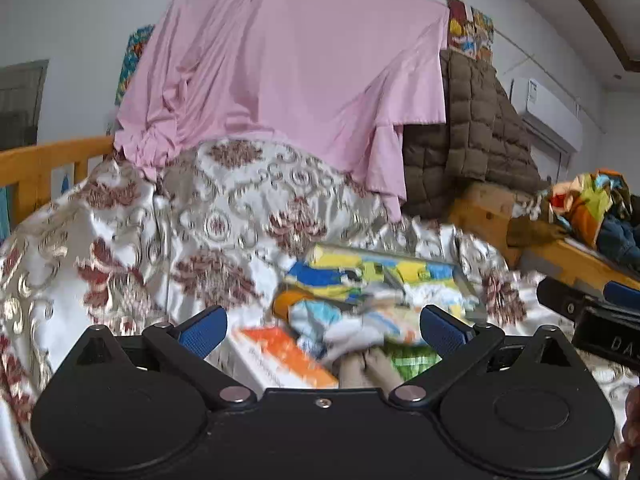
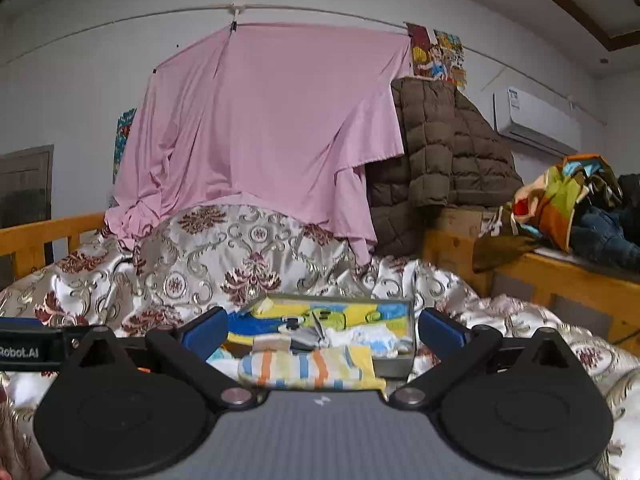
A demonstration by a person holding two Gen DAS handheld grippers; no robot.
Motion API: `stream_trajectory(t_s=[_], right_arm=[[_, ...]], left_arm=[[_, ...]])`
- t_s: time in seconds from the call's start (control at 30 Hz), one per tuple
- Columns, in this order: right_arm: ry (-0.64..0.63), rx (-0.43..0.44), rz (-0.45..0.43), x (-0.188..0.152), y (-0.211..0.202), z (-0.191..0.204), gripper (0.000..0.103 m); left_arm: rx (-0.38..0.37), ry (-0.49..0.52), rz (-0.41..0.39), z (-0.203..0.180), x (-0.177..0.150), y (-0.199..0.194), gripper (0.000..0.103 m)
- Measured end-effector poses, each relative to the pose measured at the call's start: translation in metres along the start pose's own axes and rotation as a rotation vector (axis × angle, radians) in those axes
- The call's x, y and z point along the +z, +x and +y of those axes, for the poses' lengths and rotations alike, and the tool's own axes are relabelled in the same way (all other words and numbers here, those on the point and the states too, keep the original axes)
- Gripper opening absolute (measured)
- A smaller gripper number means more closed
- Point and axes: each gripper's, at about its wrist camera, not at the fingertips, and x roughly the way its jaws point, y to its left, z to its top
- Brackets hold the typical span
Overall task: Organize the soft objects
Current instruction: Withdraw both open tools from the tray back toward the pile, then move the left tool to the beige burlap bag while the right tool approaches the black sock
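Note:
A grey box (image 2: 396, 362) lined with a blue-and-yellow cartoon cloth (image 2: 320, 318) sits on the patterned bedspread (image 2: 224, 248); small soft items lie in it. A striped orange, blue and yellow cloth (image 2: 308, 368) lies in front of it, between the fingers of my open right gripper (image 2: 323, 330). In the left wrist view the same box (image 1: 466, 284) holds the cartoon cloth (image 1: 360, 270), with a crumpled pale blue cloth (image 1: 344, 324) and an orange-and-white packet (image 1: 280, 356) below my open left gripper (image 1: 322, 326). Neither gripper holds anything.
A pink sheet (image 2: 272, 128) hangs behind the bed, with a brown quilted jacket (image 2: 444, 152) beside it. A wooden rail (image 2: 52, 228) runs on the left. A wooden ledge (image 2: 560, 276) on the right carries piled colourful clothes (image 2: 568, 200). The right gripper shows at the left view's edge (image 1: 592, 312).

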Motion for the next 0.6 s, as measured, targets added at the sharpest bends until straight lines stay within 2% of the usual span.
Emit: stream_trajectory(t_s=[0.27, 0.5, 0.6], right_arm=[[0.007, -0.001, 0.094, -0.021, -0.002, 0.000, 0.103], [-0.009, 0.021, 0.171, -0.034, 0.000, 0.007, 0.103], [-0.023, 0.049, 0.208, -0.041, 0.002, 0.010, 0.103]], left_arm=[[0.013, 0.025, 0.118, -0.002, -0.016, 0.003, 0.102], [0.039, 0.023, 0.200, 0.004, -0.021, 0.016, 0.102], [0.029, 0.021, 0.259, 0.005, -0.025, 0.023, 0.102]])
